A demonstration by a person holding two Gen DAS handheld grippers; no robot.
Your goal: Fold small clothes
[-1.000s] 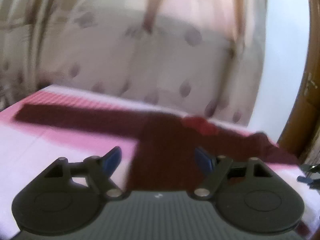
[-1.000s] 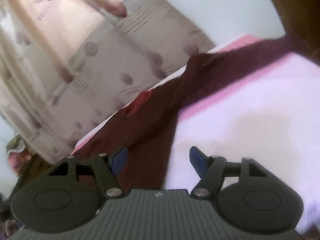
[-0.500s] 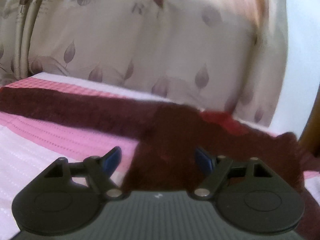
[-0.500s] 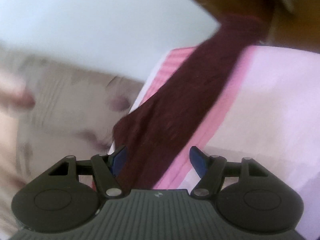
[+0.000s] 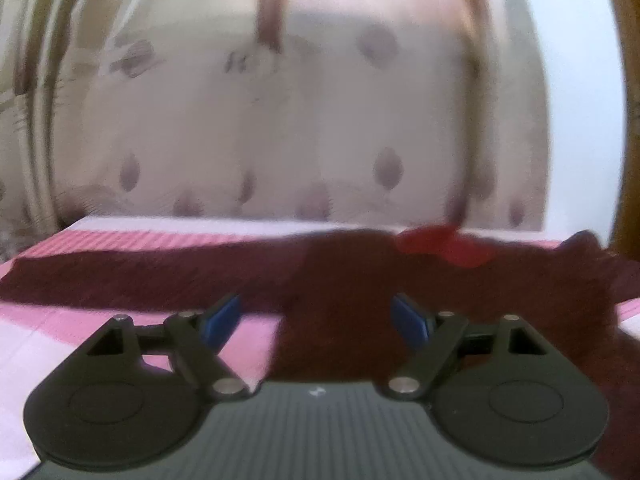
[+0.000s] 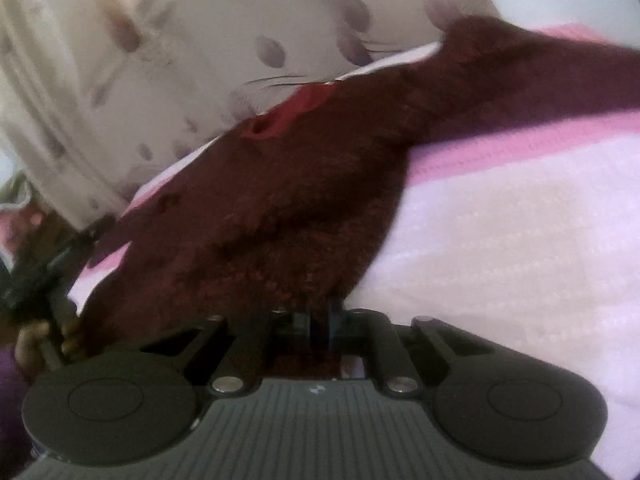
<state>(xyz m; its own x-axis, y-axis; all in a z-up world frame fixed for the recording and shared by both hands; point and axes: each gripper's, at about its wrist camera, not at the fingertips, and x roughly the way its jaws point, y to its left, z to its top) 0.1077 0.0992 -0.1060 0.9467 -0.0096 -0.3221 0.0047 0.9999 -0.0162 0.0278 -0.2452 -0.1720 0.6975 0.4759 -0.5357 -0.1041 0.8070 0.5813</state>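
A small dark maroon sweater (image 5: 352, 292) with a red collar (image 5: 444, 244) lies spread on a pink and white bed cover (image 5: 132, 328), sleeves out to both sides. My left gripper (image 5: 316, 318) is open, its blue pads low over the sweater's lower left side. In the right wrist view the same sweater (image 6: 288, 200) fills the middle, and my right gripper (image 6: 320, 320) is shut on its near hem edge. The red collar (image 6: 288, 116) lies at the far side.
A beige curtain with a leaf pattern (image 5: 280, 120) hangs behind the bed. A white wall and wooden frame (image 5: 628, 120) stand at the right. The other hand-held gripper and a hand (image 6: 40, 300) show at the left edge of the right wrist view.
My right gripper swung back to the sweater and shut on its hem; it was open before. My left gripper stayed open and shifted slightly over the sweater.
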